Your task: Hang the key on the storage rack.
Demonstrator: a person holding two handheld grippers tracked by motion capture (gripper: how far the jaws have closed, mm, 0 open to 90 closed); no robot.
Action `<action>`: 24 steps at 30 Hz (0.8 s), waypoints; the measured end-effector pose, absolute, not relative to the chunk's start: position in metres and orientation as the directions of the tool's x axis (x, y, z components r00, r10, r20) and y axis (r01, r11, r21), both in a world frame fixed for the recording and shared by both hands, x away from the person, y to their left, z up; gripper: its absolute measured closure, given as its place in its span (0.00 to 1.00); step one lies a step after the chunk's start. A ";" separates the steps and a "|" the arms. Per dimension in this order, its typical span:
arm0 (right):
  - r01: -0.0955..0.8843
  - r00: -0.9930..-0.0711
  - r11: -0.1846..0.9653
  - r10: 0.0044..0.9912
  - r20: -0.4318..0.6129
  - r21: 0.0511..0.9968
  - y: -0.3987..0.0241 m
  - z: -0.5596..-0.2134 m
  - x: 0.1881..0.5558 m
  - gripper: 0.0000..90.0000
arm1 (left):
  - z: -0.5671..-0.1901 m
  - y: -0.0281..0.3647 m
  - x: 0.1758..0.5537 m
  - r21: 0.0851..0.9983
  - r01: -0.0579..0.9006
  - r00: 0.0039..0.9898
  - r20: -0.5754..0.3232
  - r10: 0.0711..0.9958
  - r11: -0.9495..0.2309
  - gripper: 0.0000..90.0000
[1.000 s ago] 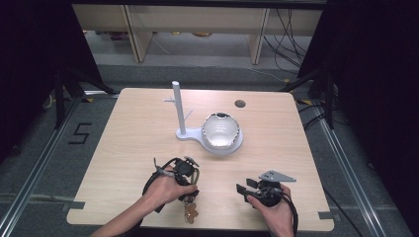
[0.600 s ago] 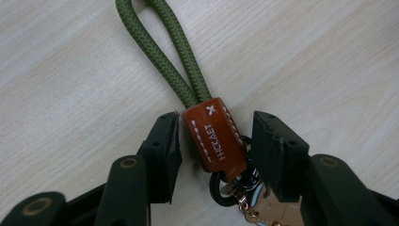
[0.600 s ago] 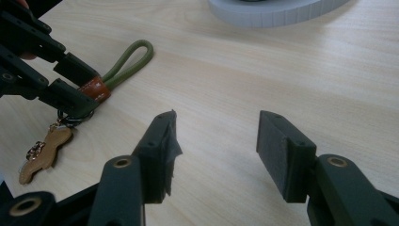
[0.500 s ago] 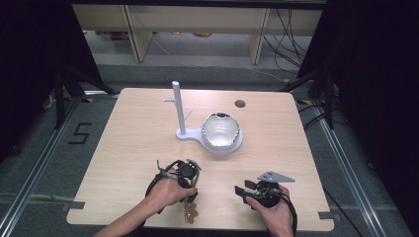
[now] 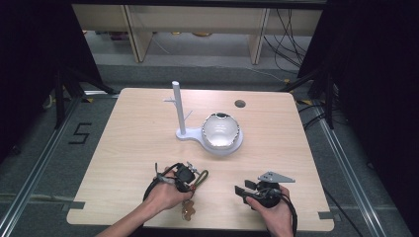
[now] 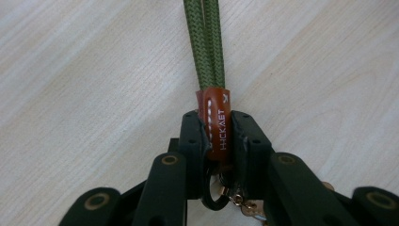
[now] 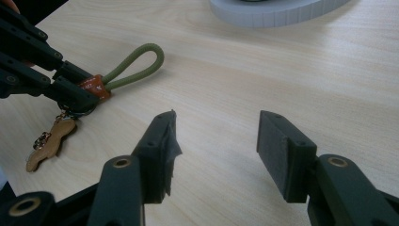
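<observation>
Left gripper (image 6: 220, 141) is clamped on the brown leather tab (image 6: 219, 123) of a keychain, jaws closed tight on both sides of it. Green cord loop (image 6: 205, 44) runs straight out ahead of my jaws, lying on the wooden table (image 6: 84, 84). Black ring (image 6: 212, 200) and small gold chain links hang just under the tab, behind the jaws.

From my right gripper view the same loop (image 7: 136, 66) sticks out past the left jaws, and a flat tan charm (image 7: 49, 141) lies on the table below them, attached at the tab end.

Right gripper (image 7: 216, 141) is wide open, holding nothing, low over bare table beside the keychain, jaws pointing toward it.

In the high view both grippers sit near my edge of the table, left (image 5: 185, 177) and right (image 5: 245, 190). White stand with an upright post (image 5: 177, 106) and a white bowl (image 5: 221, 131) on its round base sits mid-table, well apart from both.
</observation>
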State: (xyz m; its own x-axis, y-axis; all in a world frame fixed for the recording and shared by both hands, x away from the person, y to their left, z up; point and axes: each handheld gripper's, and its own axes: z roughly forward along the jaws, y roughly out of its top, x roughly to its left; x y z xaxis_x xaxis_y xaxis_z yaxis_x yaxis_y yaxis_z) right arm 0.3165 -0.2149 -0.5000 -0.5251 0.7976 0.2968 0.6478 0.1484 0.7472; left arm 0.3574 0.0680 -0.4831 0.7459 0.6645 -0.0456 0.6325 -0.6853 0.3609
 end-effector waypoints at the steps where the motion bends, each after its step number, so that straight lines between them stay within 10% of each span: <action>1: 0.646 -0.528 0.145 0.794 0.301 0.750 -0.215 -0.500 0.317 0.54 | -0.484 0.070 0.358 0.375 0.617 0.756 -0.037 0.654 -0.692 0.84; 24: 0.621 -0.515 0.136 0.813 0.271 0.772 -0.219 -0.502 0.317 0.56 | -0.491 0.113 0.330 0.732 0.464 0.808 -0.118 0.578 -0.500 0.87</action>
